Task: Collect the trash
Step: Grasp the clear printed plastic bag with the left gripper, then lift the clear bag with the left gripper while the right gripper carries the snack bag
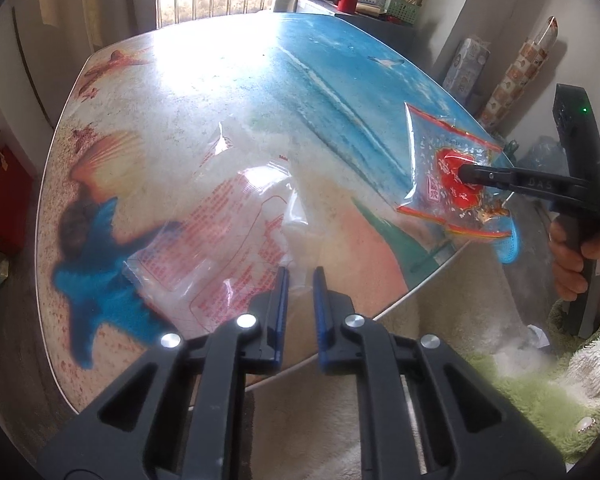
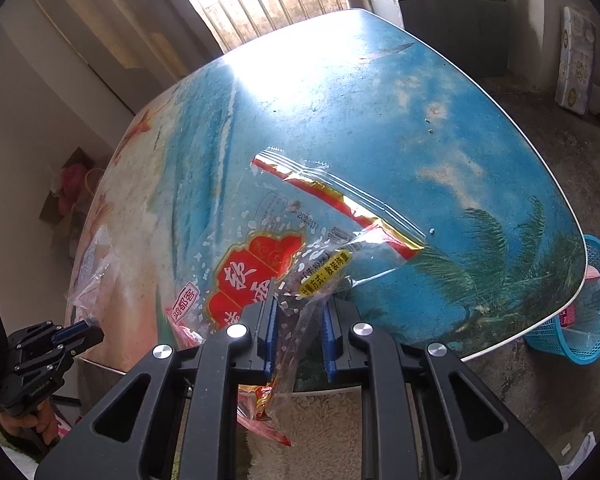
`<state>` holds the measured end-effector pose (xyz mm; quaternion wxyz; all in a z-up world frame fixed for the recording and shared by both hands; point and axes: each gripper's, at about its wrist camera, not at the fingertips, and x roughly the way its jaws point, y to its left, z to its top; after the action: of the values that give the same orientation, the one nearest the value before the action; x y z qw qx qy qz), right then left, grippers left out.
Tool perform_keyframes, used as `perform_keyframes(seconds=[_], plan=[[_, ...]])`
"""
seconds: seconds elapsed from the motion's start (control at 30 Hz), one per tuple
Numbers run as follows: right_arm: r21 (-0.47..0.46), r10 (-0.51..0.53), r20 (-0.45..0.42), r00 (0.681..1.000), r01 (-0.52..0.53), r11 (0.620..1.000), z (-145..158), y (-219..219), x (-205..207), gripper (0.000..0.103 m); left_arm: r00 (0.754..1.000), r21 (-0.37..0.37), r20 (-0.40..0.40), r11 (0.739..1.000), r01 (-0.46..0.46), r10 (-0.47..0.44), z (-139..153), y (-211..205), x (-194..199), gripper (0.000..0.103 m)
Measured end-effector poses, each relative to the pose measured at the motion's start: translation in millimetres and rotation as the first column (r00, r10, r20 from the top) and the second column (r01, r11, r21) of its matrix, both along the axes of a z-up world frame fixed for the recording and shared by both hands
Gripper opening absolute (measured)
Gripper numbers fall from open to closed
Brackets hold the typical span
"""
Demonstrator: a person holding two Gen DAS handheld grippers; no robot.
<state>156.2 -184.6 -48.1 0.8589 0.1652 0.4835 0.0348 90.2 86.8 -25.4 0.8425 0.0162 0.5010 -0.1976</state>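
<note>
We see our left black plastic two-finger gripper (image 1: 300, 292) low in the frame: blue ribbed pads, round silver bolts. Our right black gripper (image 1: 466, 173) bears a green light and perhaps embossed lettering.

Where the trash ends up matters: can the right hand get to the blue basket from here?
Probably yes: the blue basket sits on the floor past the table corner, nothing between it and the right claw.
</note>
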Motion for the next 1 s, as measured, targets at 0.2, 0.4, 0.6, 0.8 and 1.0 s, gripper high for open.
perform_keyframes(seconds=[0.2, 0.4, 0.6, 0.8, 1.0], plan=[[0.022, -0.018, 0.034, 0.999, 0.017, 1.000, 16, -7, -7, 0.016, 0.999, -0.007, 0.046, 1.000, -0.003, 0.003, 13, -5, 6, 0.008], [0.046, -0.040, 0.053, 0.998, 0.037, 0.998, 25, -18, -9, 0.015, 0.996, -0.006, 0.090, 1.000, 0.000, 0.001, 25, -15, 12, 0.007], [0.060, -0.060, 0.073, 0.996, 0.055, 0.997, 34, -28, -16, 0.015, 0.993, 0.010, 0.119, 1.000, 0.012, -0.013, 32, -31, 20, 0.007], [0.081, -0.079, 0.094, 0.992, 0.072, 0.994, 41, -38, -22, 0.015, 0.986, 0.040, 0.159, 0.999, 0.036, -0.042, 42, -52, 27, 0.006], [0.096, -0.098, 0.113, 0.989, 0.087, 0.992, 48, -46, -26, 0.015, 0.977, 0.065, 0.199, 0.996, 0.068, -0.079, 52, -71, 31, 0.006]])
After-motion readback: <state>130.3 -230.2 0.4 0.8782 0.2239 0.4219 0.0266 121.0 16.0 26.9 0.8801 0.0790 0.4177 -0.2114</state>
